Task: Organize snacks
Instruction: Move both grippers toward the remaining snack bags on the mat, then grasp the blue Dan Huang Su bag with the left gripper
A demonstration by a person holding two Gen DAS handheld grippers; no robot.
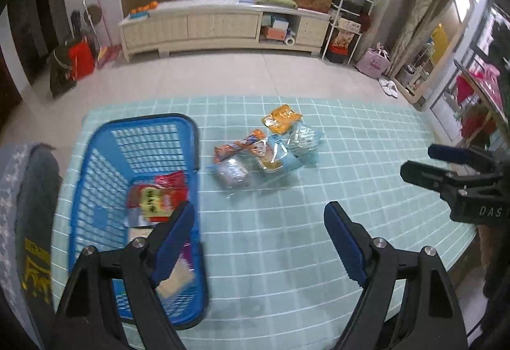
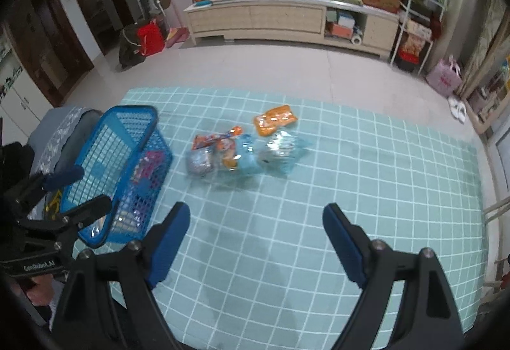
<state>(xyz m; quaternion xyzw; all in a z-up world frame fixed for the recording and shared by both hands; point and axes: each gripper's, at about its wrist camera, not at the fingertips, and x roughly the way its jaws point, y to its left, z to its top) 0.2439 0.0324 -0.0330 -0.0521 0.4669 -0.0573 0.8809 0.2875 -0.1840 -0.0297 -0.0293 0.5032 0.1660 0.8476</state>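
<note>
both the left gripper [image 1: 259, 241] and right gripper [image 2: 256, 241] stood wide and empty above the tabletop [image 2: 382, 174]; loose snacks [image 1: 267, 152] lay beside the blue basket [image 1: 95, 165]

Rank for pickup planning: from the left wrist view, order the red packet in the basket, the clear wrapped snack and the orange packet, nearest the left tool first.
1. red packet, in the blue basket, left.
2. clear wrapped snack, centre.
3. orange packet, far end of pile.

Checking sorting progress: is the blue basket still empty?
No, the blue basket already holds a red snack packet among others.
</note>
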